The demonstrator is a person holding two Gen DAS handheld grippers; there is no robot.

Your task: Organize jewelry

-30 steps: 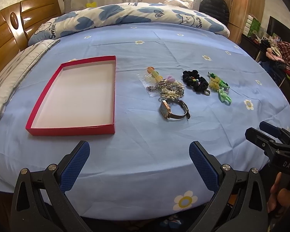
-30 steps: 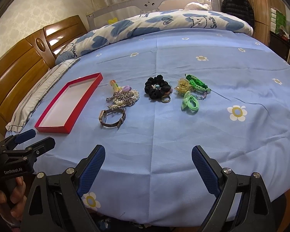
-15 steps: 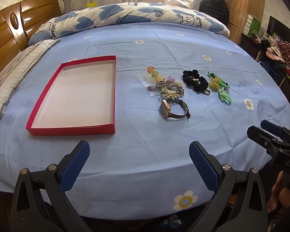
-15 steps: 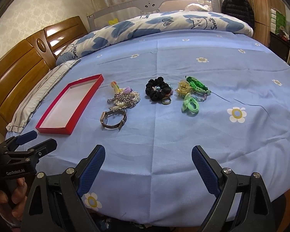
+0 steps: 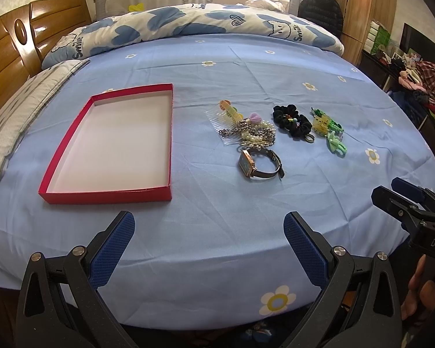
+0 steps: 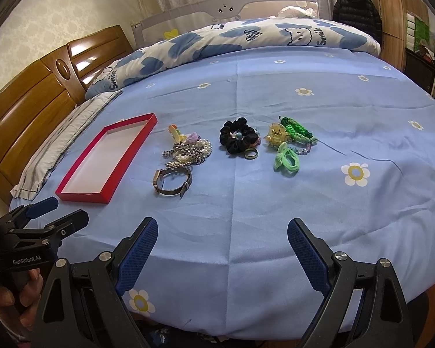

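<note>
Both the left gripper [image 5: 208,232] and the right gripper [image 6: 222,236] are hovering wide open and empty over the bed's near edge, while a watch [image 5: 259,164], pearl chains [image 5: 255,134] and hair ties [image 6: 287,161] are lying beside an empty red tray [image 5: 107,195] on the blue sheet [image 5: 246,66].

Blue bedsheet [image 5: 246,66] — rolled duvet [image 5: 188,23] — wooden headboard [image 5: 3,49].

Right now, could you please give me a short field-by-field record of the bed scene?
surface: blue flowered sheet
container: red box, open, nothing inside
nearest item to box: comb beside pearl and chain pile
watch: lying in front of the pile
other items: black scrunchie, ring, green hair tie
left gripper: open, holding nothing
right gripper: open, holding nothing
</note>
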